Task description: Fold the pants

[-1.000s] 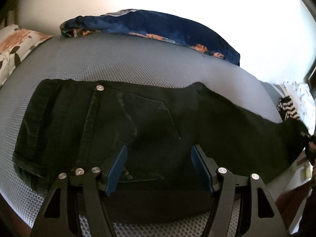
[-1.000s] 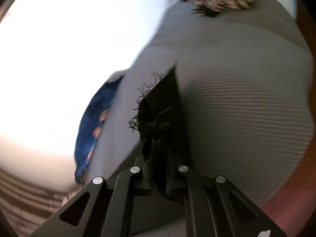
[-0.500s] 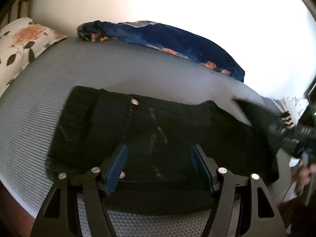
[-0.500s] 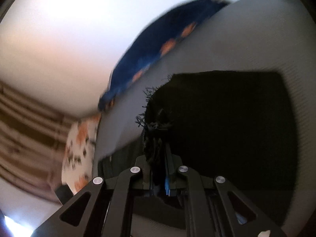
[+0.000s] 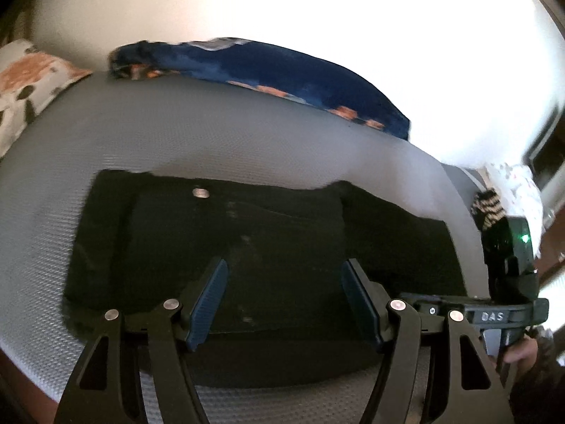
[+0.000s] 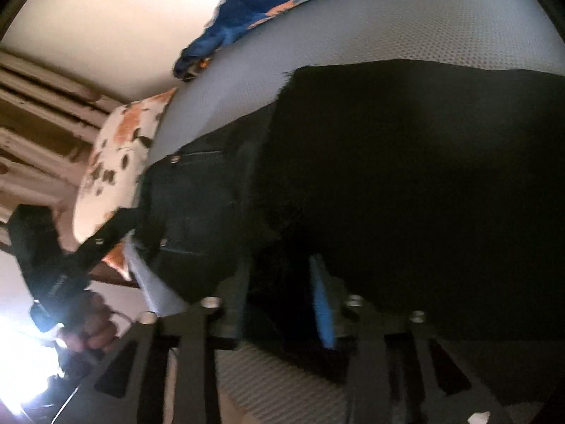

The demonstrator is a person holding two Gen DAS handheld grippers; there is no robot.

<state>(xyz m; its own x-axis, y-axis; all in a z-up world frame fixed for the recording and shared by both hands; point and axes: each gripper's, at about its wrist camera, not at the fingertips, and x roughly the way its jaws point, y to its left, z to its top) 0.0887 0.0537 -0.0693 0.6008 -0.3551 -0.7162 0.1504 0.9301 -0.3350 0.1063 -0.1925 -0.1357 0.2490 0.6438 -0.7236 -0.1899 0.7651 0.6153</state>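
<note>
Black pants [image 5: 268, 247] lying flat on the grey textured mattress [image 5: 212, 134], folded over so the leg end lies on top of the waist part; metal button [image 5: 200, 192] showing near the far edge of the pants. Same pants [image 6: 406, 183] filling most of the right wrist view, dark and partly blurred.

Over the near edge of the pants, left gripper [image 5: 284, 295] held with its blue-padded jaws standing wide apart, nothing between them but the cloth lying below, not pinched. To the right of the pants in the left wrist view, right gripper [image 5: 508, 275] seen from the side, a green light on its body and a hand [image 5: 522, 349] around its handle. In its own view, right gripper [image 6: 282, 296] just opened, jaws parted with a clear gap, pads not pressing on the pants; black cloth lying beneath and between them. Left of the pants in that view, left gripper [image 6: 116, 226] with a hand [image 6: 88, 328] on its grip.

Beyond the pants, at the far edge of the mattress, a dark blue cloth with orange pattern [image 5: 282, 74]. Far left of the pants, a white floral pillow [image 5: 24, 88]. Right of the pants, a striped black-and-cream item [image 5: 489, 208], too small to identify.
</note>
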